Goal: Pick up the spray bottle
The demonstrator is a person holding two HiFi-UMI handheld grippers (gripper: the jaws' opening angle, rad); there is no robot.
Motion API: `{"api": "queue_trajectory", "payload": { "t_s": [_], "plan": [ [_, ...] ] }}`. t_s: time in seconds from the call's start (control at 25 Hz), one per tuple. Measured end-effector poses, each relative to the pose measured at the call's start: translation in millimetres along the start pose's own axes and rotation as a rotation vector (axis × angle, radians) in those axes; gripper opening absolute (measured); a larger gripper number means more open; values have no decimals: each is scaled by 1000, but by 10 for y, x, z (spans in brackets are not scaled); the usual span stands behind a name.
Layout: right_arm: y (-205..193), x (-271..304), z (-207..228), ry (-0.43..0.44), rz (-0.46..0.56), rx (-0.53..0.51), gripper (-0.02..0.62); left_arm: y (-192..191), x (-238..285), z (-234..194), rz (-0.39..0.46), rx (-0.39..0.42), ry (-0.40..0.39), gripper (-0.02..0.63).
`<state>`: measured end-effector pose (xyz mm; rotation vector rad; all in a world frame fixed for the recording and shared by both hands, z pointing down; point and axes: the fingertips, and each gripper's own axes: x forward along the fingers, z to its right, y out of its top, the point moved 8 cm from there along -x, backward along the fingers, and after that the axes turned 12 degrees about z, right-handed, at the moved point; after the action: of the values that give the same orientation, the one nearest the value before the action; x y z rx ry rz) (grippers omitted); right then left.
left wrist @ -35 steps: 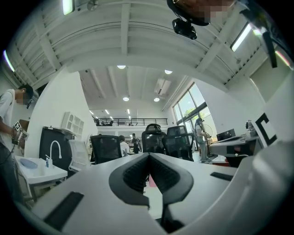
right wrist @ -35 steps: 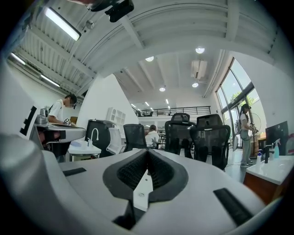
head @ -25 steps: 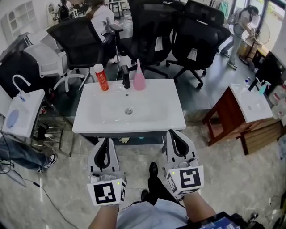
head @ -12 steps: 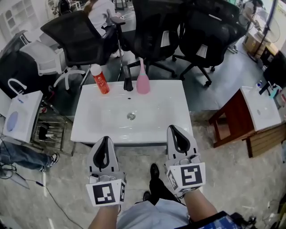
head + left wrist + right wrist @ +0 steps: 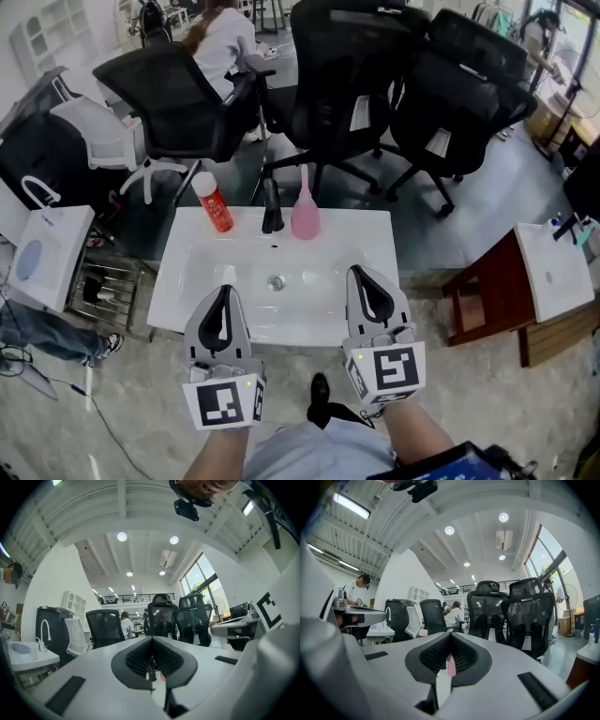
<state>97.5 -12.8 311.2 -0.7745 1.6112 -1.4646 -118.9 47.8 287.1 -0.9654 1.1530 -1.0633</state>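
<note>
My left claw (image 5: 224, 294) and right claw (image 5: 365, 276) are both clenched on nothing, held level over the sink's (image 5: 174, 279) near rim. The pink spray bottle (image 5: 305, 217) stands at the far edge, just right of the tap (image 5: 272, 210), well apart from me. My right claw lines up with it, so that one should take it.

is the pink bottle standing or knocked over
Upright: the pink bottle stands on the sink rim beside the faucet, neck up.
</note>
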Motion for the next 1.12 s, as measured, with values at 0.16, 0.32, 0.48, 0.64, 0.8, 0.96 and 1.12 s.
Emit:
{"api": "queue_trajectory", "payload": {
  "t_s": [0.16, 0.32, 0.48, 0.64, 0.8, 0.96, 1.12],
  "plan": [
    [80, 216, 173, 22, 30, -9, 15, 78, 220, 64, 32, 14, 14, 15],
    [148, 394, 302, 41, 65, -13, 15, 137, 344, 94, 56, 29, 36, 15],
    [111, 498, 339, 52, 76, -4, 15, 89, 363, 81, 49, 44, 57, 15],
    [10, 585, 359, 63, 70, 6, 15, 19, 403, 65, 41, 47, 72, 15],
    [-58, 695, 314, 71, 52, 14, 15, -22, 461, -6, 28, 49, 76, 15],
    [-124, 848, 302, 66, 40, 14, 15, -105, 616, -76, 24, 20, 72, 15],
    [-184, 1043, 247, 60, 26, 17, 15, -145, 804, -227, 24, 34, 54, 15]
  ]
}}
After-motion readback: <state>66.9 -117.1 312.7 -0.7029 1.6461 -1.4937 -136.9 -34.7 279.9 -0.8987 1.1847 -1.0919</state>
